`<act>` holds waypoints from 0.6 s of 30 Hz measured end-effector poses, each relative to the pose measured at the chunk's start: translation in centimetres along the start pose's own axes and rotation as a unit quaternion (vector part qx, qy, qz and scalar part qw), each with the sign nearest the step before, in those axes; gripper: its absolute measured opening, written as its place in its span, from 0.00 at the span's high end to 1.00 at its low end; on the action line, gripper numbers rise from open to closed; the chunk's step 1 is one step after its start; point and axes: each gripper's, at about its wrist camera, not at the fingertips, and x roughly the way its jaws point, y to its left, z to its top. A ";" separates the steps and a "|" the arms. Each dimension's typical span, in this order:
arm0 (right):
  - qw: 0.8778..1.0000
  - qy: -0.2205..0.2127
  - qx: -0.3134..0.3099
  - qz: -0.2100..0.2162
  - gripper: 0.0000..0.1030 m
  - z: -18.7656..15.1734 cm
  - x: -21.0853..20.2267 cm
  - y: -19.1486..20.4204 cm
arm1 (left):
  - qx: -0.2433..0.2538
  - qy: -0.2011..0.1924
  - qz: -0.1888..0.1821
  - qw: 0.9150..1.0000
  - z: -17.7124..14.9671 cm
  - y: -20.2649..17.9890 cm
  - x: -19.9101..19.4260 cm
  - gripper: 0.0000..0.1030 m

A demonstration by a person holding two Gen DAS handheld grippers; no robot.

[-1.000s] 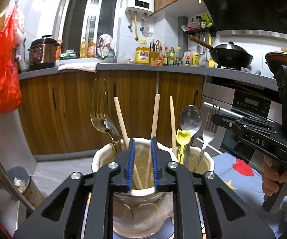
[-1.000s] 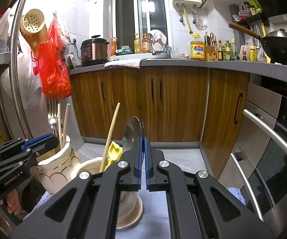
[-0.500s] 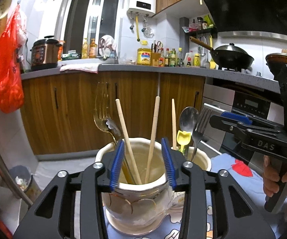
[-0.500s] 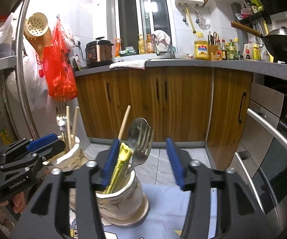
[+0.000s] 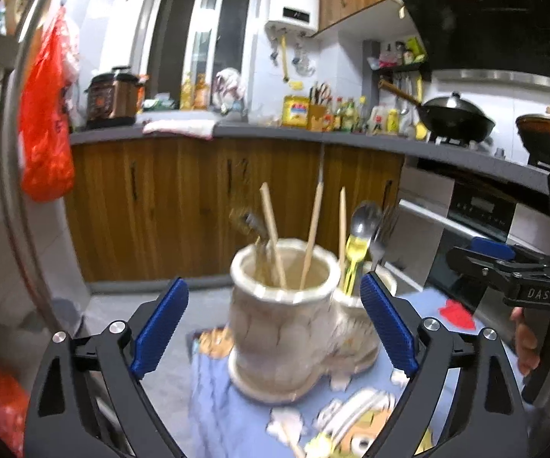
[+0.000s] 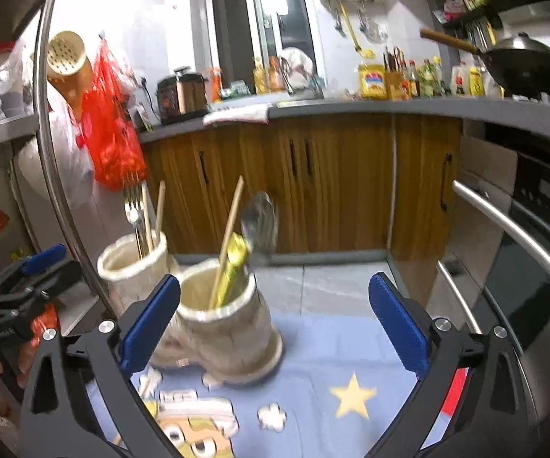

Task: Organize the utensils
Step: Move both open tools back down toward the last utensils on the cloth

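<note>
From the left wrist view, the left gripper (image 5: 273, 324) stands wide apart, its blue pads (image 5: 159, 324) on either side of a cream ceramic holder (image 5: 282, 316) without touching it. This holder sits on a blue cartoon-printed cloth (image 5: 236, 420) and carries two wooden chopsticks (image 5: 273, 233) and a blurred fork (image 5: 250, 225). Just behind it to the right, touching or nearly so, a second holder (image 5: 382, 278) carries one chopstick (image 5: 342, 221), a spoon (image 5: 366, 217) and a yellow utensil (image 5: 355, 255). At the far right the right gripper (image 5: 477, 255) appears in a hand (image 5: 527, 343), with "DAS" printed in white on its black body. From the right wrist view, the right gripper (image 6: 275, 324) is likewise spread wide and empty; the second holder (image 6: 225, 328) stands between its fingers, close to the left pad (image 6: 149, 328), with the chopstick (image 6: 229, 236), yellow utensil (image 6: 233, 267) and blurred spoon (image 6: 261, 221) inside. The first holder (image 6: 133, 259), with fork (image 6: 133, 206) and chopsticks (image 6: 158, 210), sits behind and left of it. The left gripper (image 6: 42, 263) shows at the left edge; white lettering on it is too small to read. The cloth (image 6: 351, 343) shows a yellow star.
</note>
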 end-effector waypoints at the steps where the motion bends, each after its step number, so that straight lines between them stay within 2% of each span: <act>1: 1.000 0.012 0.001 0.000 0.05 -0.7 -0.2 -0.1 | 0.000 0.009 0.003 1.000 -0.4 0.1 -0.3 0.11; 5: 0.999 0.052 -0.005 -0.001 0.05 -3.1 -0.3 0.0 | 0.004 0.056 0.029 0.998 -2.5 0.7 -1.5 0.10; 11: 0.995 0.101 -0.017 0.018 0.05 -6.2 -0.1 1.1 | -0.028 0.133 0.047 0.990 -6.1 1.8 -2.1 0.10; 18: 0.988 0.133 -0.047 0.060 0.05 -8.5 -0.1 3.7 | -0.042 0.165 0.059 0.984 -8.8 1.9 -3.3 0.10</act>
